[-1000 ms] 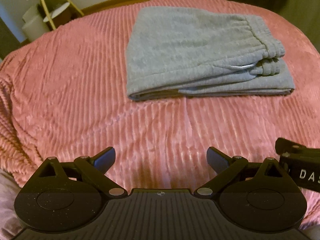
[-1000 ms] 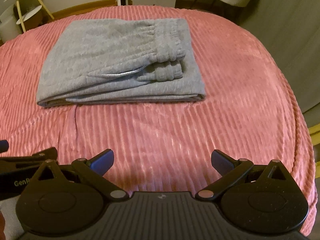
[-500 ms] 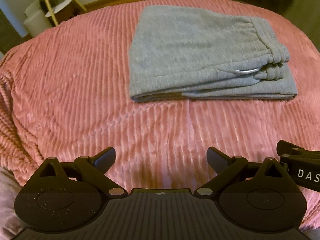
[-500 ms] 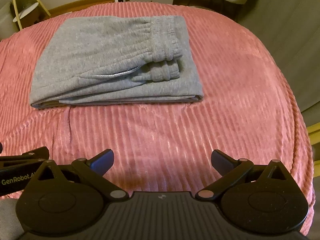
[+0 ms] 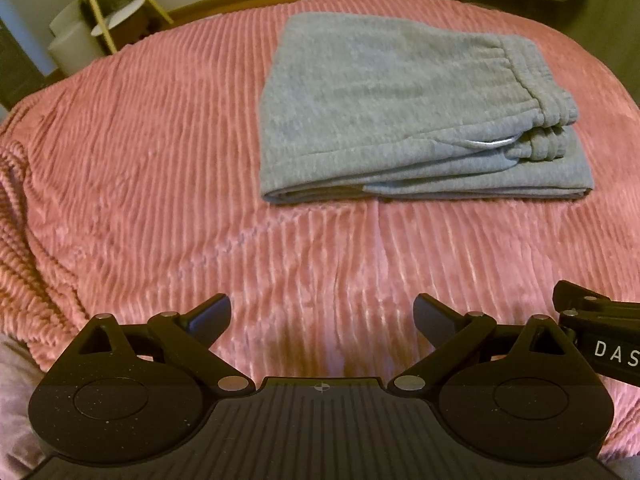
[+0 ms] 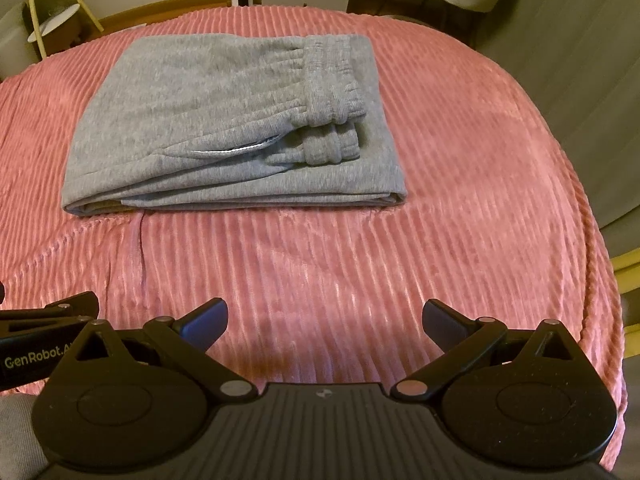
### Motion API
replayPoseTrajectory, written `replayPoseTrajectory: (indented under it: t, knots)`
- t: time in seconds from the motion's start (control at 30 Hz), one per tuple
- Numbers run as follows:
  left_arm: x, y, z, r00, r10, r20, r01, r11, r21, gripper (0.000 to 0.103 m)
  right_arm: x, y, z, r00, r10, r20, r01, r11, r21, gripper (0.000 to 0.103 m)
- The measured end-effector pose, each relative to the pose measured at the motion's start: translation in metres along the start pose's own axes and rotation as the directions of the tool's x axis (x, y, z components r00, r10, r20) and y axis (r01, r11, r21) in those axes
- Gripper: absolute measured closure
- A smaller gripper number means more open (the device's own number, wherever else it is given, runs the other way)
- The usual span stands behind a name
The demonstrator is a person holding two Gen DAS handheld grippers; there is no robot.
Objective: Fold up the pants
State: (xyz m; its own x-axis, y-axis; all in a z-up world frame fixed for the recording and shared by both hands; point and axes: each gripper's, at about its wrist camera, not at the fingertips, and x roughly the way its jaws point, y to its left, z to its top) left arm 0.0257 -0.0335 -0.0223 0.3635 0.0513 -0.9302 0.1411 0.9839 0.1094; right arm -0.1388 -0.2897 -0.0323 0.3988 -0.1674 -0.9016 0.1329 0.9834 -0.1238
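Pants [image 5: 404, 120] folded on ribbed pink bedspread [image 5: 160, 160], white shelf stand [image 5: 92, 20] behind

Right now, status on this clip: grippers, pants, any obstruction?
Left gripper open, empty. Right gripper open, empty, both short of the cloth. Grey pants folded in a flat stack on the pink ribbed blanket. Nothing in the way.

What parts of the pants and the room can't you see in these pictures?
- Pants: the inner layers and leg ends, both views; the folded top layer covers them.
- Drawstring: only a short pale bit shows, both views; the rest is tucked in a fold.
- Right hand-held gripper: left view, cut off by the right edge. Left hand-held gripper: right view, cut off by the left edge.
- Shelf: left view, too small and dim to tell what it holds.
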Motion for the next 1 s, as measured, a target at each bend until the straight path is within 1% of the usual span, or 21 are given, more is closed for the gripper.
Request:
replayPoseTrajectory:
  t: [1.0]
  knots:
    - [-0.0001,-0.0006,-0.0005,1.000,-0.005,-0.003,0.005,1.000,0.002,0.003,-0.0023,0.0015,-0.0014,1.000,0.006,0.012,-0.006,1.000,-0.013,0.000]
